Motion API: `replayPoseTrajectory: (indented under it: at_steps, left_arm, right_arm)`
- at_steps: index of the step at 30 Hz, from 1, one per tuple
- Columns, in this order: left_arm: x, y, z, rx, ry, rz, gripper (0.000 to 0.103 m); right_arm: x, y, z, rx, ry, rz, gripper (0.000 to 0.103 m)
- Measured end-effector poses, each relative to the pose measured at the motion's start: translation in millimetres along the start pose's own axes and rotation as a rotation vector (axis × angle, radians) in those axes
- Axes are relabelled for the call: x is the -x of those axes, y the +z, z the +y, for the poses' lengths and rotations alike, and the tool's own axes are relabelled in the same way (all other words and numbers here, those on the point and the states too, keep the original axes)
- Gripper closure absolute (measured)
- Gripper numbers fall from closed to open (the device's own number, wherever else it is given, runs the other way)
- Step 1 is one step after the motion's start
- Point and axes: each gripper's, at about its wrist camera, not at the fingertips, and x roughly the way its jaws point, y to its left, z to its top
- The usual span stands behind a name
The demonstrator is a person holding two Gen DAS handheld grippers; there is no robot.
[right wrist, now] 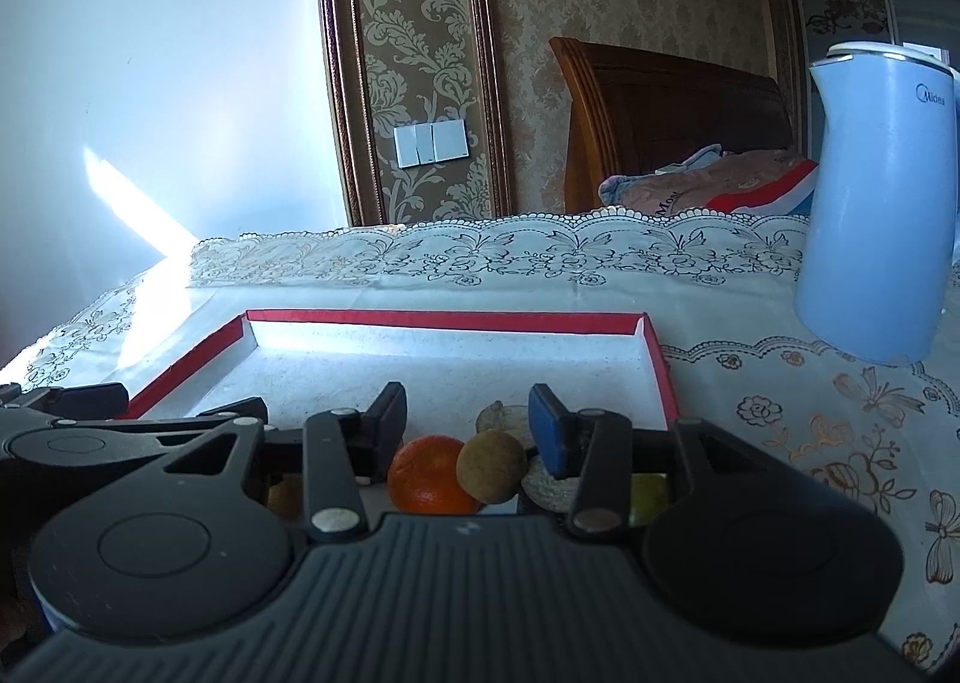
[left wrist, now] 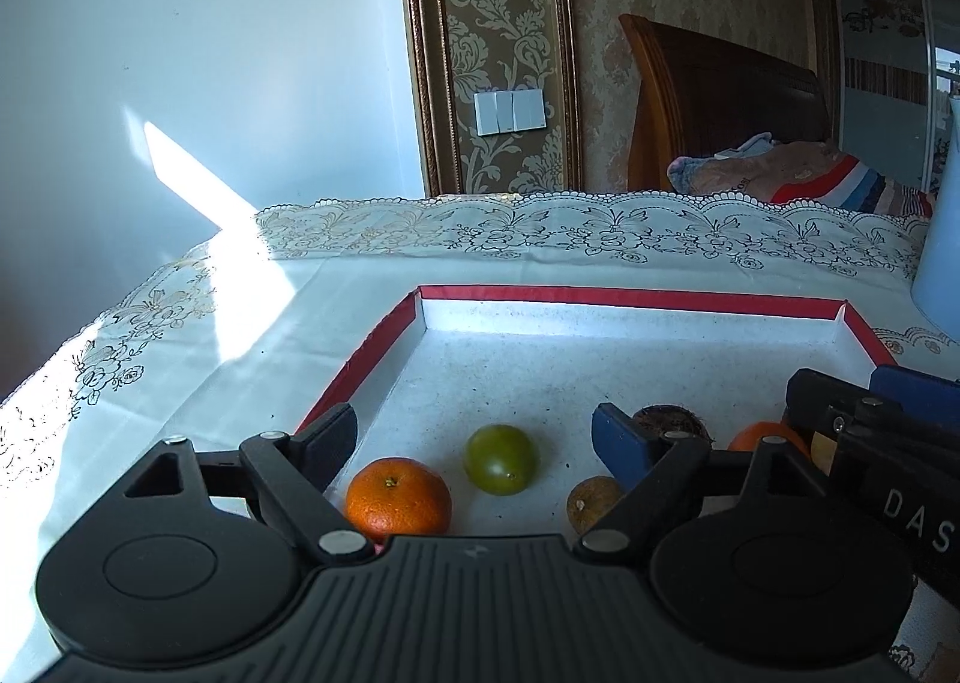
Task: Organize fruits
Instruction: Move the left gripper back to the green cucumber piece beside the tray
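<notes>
A shallow white tray with a red rim lies on the lace tablecloth and holds the fruit. My left gripper stands open above its near left part. A green round fruit lies between its fingers and an orange by the left finger; the pads touch neither. A tan fruit and a brown one lie by the blue finger. My right gripper is open a little over an orange and a tan round fruit; its pads press on nothing I can see.
A pale blue kettle stands on the table to the right of the tray. More small fruit lie half hidden under the right gripper. The table's left edge is sunlit. A wall and a bed headboard lie beyond.
</notes>
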Motion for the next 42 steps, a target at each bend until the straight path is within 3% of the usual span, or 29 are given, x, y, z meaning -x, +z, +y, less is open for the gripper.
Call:
replayPoseTrajectory:
  at_steps: [13, 19, 27, 29, 32, 42]
  left_arm:
    - [12.6, -6.6, 15.3, 0.033, -0.011, 0.003, 0.017]
    - [38.2, -25.2, 41.0, 0.062, -0.073, -0.077, 0.017]
    - [66.1, -54.0, 74.8, 0.075, -0.061, -0.111, 0.017]
    - [70.1, -60.7, 82.0, 0.081, -0.044, -0.110, 0.017]
    - [71.9, -66.2, 89.7, 0.093, -0.043, -0.101, 0.017]
    - [73.5, -60.7, 37.2, -0.106, -0.185, -0.093, 0.017]
  right_arm:
    - [15.7, -2.2, -7.8, -0.037, -0.012, -0.032, 0.060]
    - [33.0, -8.1, -12.9, -0.050, -0.005, -0.059, 0.060]
    - [51.9, -21.8, -9.8, -0.031, 0.024, -0.041, 0.060]
    - [54.6, -25.8, -7.9, -0.025, 0.030, -0.032, 0.054]
    - [57.4, -30.1, -2.4, -0.011, 0.045, -0.018, 0.053]
    - [66.2, -32.0, -10.9, -0.046, 0.034, -0.030, 0.053]
